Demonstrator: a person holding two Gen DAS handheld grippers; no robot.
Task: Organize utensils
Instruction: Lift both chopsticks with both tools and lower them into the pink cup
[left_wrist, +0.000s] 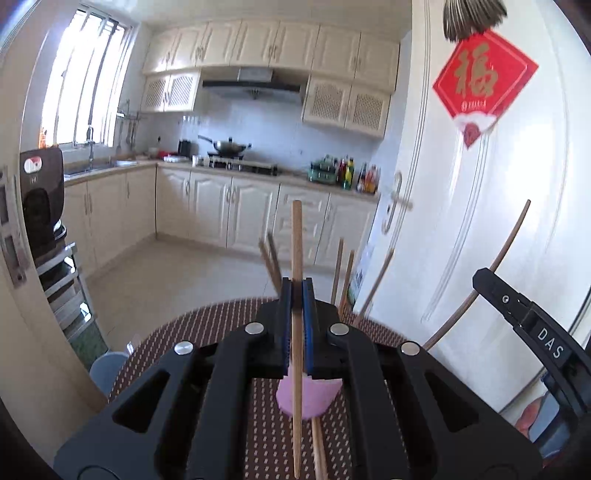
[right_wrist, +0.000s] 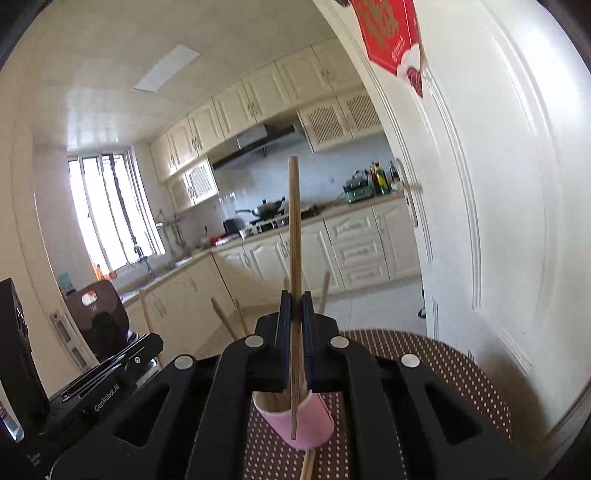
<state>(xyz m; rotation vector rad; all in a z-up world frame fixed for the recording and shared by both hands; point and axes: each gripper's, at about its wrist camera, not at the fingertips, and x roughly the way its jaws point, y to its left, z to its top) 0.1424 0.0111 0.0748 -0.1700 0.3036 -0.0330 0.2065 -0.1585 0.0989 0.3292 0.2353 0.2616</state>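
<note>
My left gripper (left_wrist: 296, 286) is shut on a wooden chopstick (left_wrist: 296, 258) held upright above a pink paper cup (left_wrist: 308, 397) on the table. My right gripper (right_wrist: 294, 299) is shut on another wooden chopstick (right_wrist: 294, 236), also upright over the pink cup (right_wrist: 304, 424). Several chopsticks (left_wrist: 341, 273) stand in the cup and lean outward past the jaws. The right gripper (left_wrist: 524, 317) shows at the right of the left wrist view with its chopstick (left_wrist: 491, 266). The left gripper (right_wrist: 107, 380) shows at the lower left of the right wrist view. A loose chopstick (left_wrist: 319, 450) lies on the mat under the cup.
The cup stands on a round table with a brown dotted mat (right_wrist: 424, 354). A white door (left_wrist: 498, 206) with a red paper sign (left_wrist: 484, 81) is close on the right. A dark appliance (left_wrist: 40, 199) and a metal rack (left_wrist: 70, 291) stand at the left. Kitchen cabinets lie beyond.
</note>
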